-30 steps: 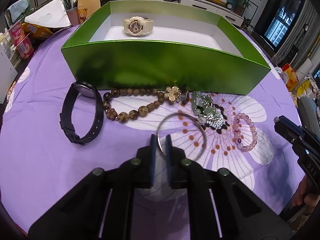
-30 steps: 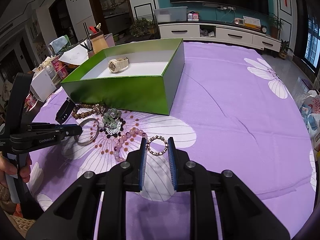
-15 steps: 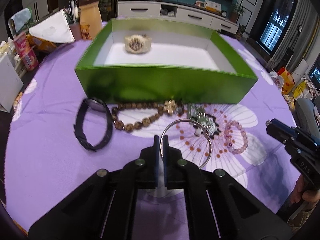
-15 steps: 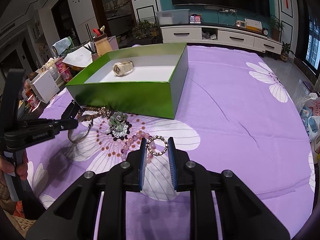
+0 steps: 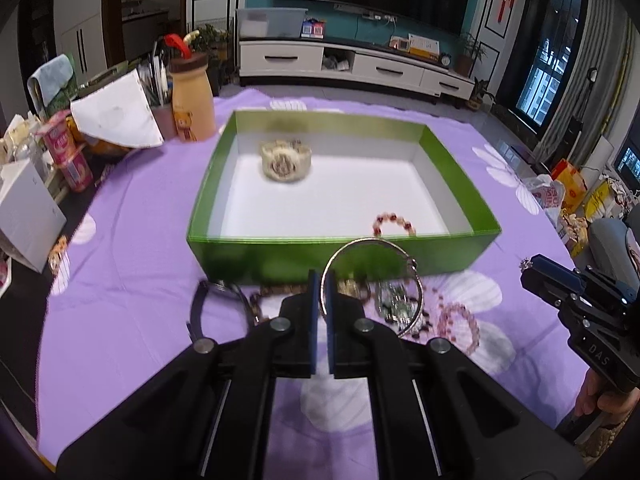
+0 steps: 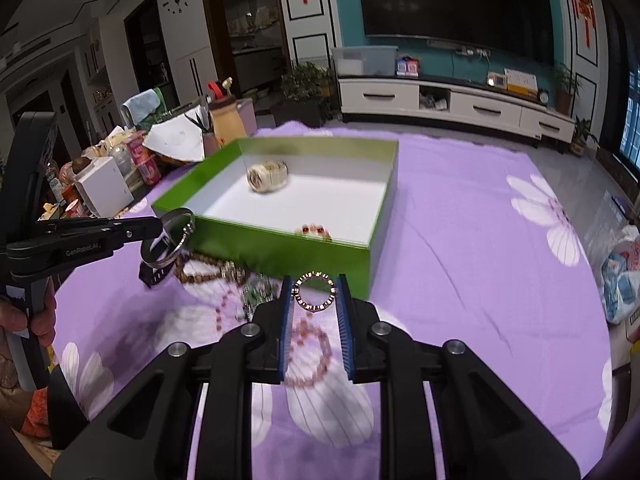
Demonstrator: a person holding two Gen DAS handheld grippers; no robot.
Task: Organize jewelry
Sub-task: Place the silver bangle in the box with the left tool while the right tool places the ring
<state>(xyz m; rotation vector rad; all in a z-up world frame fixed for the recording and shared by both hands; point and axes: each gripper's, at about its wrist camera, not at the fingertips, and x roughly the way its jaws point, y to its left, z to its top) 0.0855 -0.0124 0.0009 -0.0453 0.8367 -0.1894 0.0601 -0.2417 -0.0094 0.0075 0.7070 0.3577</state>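
My left gripper (image 5: 322,280) is shut on the rim of a silver bangle (image 5: 360,241), held in the air just before the front wall of the green box (image 5: 340,256). From the right wrist view the same bangle (image 6: 172,236) hangs at the left gripper (image 6: 158,226). My right gripper (image 6: 315,279) is shut on a small jewelled ring bracelet (image 6: 304,306), lifted off the cloth. In the box lie a cream watch (image 5: 286,160) and a red bead bracelet (image 5: 394,222). The right gripper (image 5: 532,270) shows at the right edge of the left wrist view.
On the purple flowered cloth before the box lie a black watch band (image 6: 156,274), a brown bead bracelet (image 6: 200,272), a green-stone piece (image 6: 258,292) and a pink bead bracelet (image 6: 312,344). A white carton (image 5: 24,216), pink cans (image 5: 68,156) and a bottle (image 5: 192,100) crowd the left.
Both grippers have risen from the cloth, the left carrying the bangle and the right the ring bracelet. The inside of the box and its red bracelet have come into view.
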